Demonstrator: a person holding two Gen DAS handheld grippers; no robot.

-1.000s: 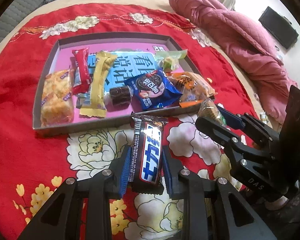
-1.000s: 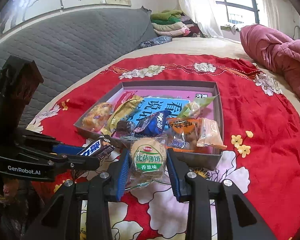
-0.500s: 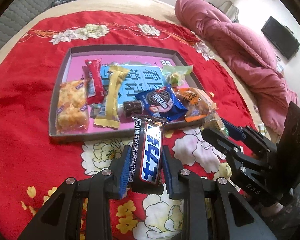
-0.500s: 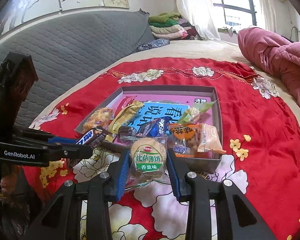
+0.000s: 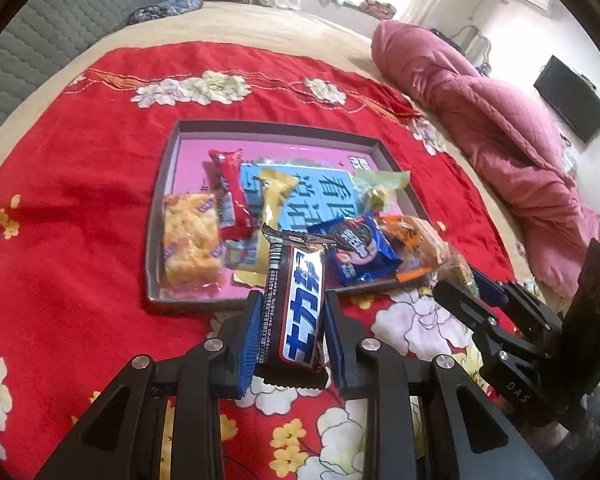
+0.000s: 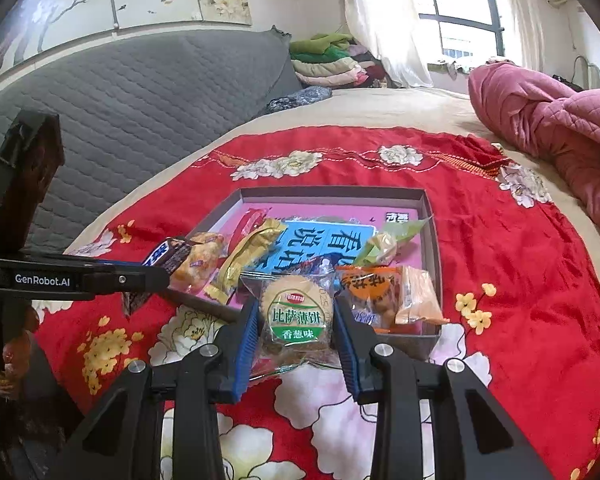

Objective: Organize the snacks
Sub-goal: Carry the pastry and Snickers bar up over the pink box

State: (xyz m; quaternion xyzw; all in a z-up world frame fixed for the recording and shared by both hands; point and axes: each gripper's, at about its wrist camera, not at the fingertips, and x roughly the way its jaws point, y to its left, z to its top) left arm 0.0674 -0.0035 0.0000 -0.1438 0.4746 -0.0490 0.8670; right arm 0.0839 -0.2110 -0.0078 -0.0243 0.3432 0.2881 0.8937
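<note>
Snacks were seen gathered in a shallow grey tray (image 5: 162, 216) with a pink floor, which lay on a red flowered cloth (image 5: 72, 152) spread over a bed. The left hand-held gripper (image 5: 294, 328) was clamped on a dark chocolate bar (image 5: 296, 308) with blue and white lettering; the bar was held upright between the blue pads, just in front of the tray's near wall and clear of the cloth. In the right wrist view the same bar (image 6: 168, 254) was seen at the tray's left near corner, gripped by the left tool. The right hand-held gripper (image 6: 294, 328) was clamped on a clear packet holding a round biscuit (image 6: 296, 312) with a green label, held at the tray's near edge. Inside the tray, a yellow rice-crisp packet (image 5: 190, 244) lay at the left, with a red wrapper (image 5: 232, 192) and a gold wrapper (image 5: 268, 208) beside it. A blue cookie packet (image 5: 356, 248) was lying near the front, an orange packet (image 5: 412, 240) to its right, and a pale green sweet (image 5: 376, 188) behind them. A pink quilt (image 5: 492, 120) was bunched at the far right of the bed.
</note>
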